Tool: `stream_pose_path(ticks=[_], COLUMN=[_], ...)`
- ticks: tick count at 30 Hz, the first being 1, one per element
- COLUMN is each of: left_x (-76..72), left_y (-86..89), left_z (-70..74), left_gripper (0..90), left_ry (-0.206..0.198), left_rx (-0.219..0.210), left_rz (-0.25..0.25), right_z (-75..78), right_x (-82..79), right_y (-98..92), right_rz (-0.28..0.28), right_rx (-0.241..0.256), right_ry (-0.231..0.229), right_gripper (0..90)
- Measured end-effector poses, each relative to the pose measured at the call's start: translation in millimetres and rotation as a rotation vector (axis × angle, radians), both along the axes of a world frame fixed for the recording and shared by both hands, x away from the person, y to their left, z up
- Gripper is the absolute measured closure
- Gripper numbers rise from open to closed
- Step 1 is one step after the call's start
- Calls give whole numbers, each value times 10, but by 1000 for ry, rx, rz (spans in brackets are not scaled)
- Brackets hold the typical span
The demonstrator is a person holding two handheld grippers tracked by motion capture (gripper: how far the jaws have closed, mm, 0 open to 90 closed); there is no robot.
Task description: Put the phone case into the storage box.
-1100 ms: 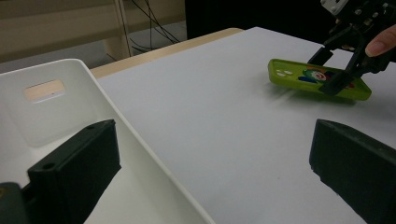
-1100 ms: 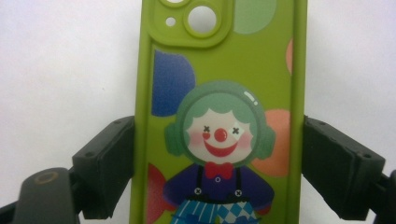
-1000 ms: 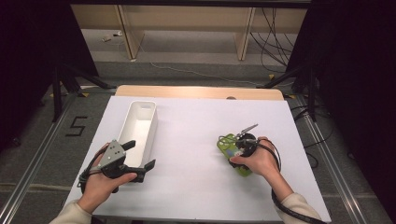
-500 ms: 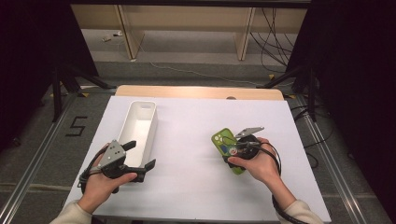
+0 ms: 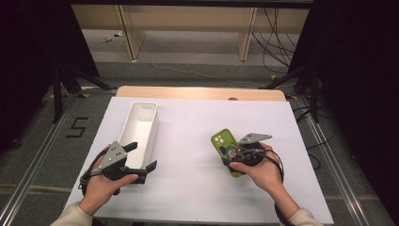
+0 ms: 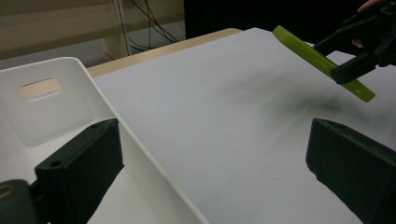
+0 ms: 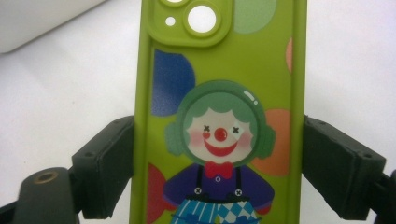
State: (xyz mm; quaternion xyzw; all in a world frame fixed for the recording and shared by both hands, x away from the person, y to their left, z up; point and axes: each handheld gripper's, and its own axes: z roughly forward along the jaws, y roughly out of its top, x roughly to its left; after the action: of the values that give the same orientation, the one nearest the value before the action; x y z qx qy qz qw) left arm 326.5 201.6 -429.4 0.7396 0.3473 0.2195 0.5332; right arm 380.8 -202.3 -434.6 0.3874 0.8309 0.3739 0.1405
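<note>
Green phone case [image 7: 219,116] with a clown printed on its back is sitting between the jaws of your right gripper [image 5: 244,157], which are pressing against its two long edges and holding it. In the right gripper view, the camera cut-out end is pointing away from the jaws, beyond their tips. In the left gripper view, the phone case [image 6: 322,63] is tilting, with its far end raised above the white table sheet [image 6: 224,116]. Your left gripper [image 5: 139,157] is resting with its jaws spread wide and nothing between them except the near wall of the white bin [image 5: 141,127]; one jaw is lying inside the bin and the other is lying outside it over the sheet. Your two grippers are sitting well apart.
</note>
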Motion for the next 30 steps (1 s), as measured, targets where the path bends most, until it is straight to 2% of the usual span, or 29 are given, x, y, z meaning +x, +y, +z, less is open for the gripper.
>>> stream_pose_path(ticks=[14,18,30], left_x=[1,3,42], left_y=[-25,-37,-128], left_z=[12,20,103], left_gripper=[54,58,83], left_ry=[6,9,16], left_rx=[-20,-29,-57], left_rz=[-5,-4,-15], right_z=[5,-7,-3], right_x=[-58,-74,-106], right_y=[31,50,86], right_rz=[8,18,25], right_rx=[79,104,123], right_ry=[-92,-107,-134], right_gripper=[167,166,166])
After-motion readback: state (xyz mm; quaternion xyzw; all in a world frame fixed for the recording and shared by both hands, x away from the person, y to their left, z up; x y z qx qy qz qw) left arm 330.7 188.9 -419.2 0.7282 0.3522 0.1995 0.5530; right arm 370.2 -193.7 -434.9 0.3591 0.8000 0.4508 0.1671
